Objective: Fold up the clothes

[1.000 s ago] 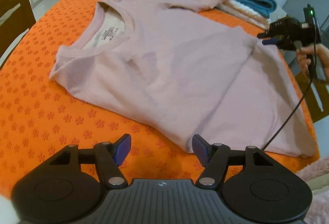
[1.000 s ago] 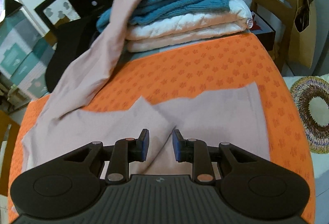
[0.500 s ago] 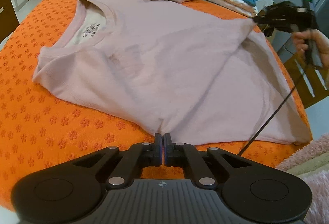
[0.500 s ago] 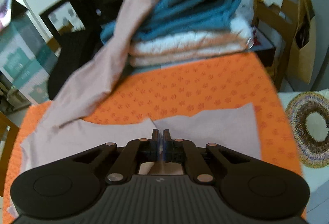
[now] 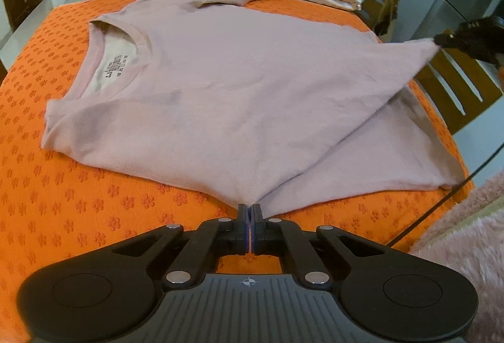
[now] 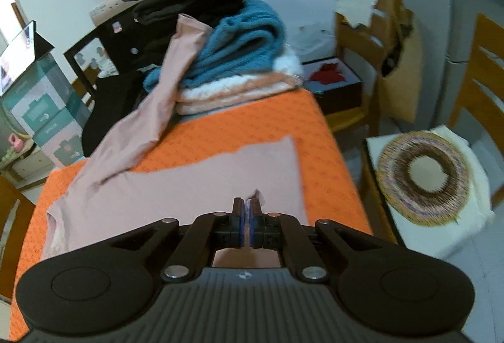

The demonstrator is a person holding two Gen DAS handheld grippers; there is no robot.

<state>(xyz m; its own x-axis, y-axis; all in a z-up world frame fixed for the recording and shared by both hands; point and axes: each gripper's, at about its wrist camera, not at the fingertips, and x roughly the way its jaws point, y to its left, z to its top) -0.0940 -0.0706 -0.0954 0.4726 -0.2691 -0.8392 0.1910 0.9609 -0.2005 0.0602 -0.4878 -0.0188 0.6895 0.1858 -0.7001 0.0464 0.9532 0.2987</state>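
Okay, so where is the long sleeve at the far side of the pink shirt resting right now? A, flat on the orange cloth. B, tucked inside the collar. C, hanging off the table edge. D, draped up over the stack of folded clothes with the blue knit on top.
D: in both views the pink shirt sends its far sleeve up onto the stack of folded clothes, against the blue knit.

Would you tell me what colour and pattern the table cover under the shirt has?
Orange with small darker flower prints; the table cover shows best in the left wrist view.
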